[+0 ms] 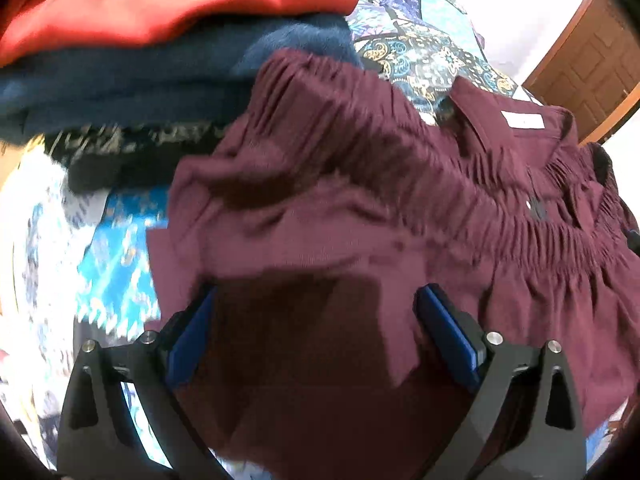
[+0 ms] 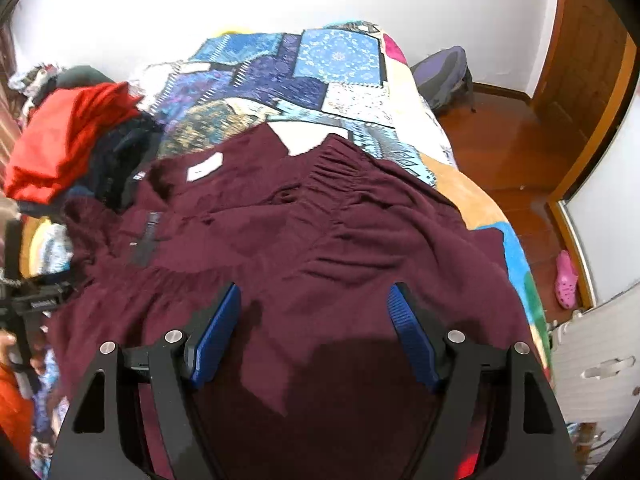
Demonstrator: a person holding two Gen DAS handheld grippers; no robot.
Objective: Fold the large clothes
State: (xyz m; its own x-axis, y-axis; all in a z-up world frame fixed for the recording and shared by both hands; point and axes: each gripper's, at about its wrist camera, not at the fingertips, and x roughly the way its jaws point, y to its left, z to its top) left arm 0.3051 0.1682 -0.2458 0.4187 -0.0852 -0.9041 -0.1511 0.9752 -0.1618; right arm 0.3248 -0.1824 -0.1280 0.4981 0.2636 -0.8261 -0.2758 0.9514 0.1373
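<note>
A large maroon garment point(image 1: 360, 220) with a gathered elastic band and a white label lies spread on the patterned bedspread point(image 1: 420, 44). My left gripper point(image 1: 316, 296) stands open just above it, blue pads wide apart, nothing pinched. In the right wrist view the same maroon garment point(image 2: 320, 232) covers the bed's near half, white label point(image 2: 205, 168) at its upper left. My right gripper point(image 2: 316, 292) is open over the cloth with nothing between its pads. The left gripper's black frame point(image 2: 36, 304) shows at the left edge.
A stack of folded clothes, red point(image 1: 160, 4) on top of dark blue point(image 1: 140, 80), sits at the garment's far left; red pile point(image 2: 68, 144). Wooden floor point(image 2: 508, 148), a purple bag point(image 2: 440, 76) and a pink shoe point(image 2: 566, 280) lie right of the bed.
</note>
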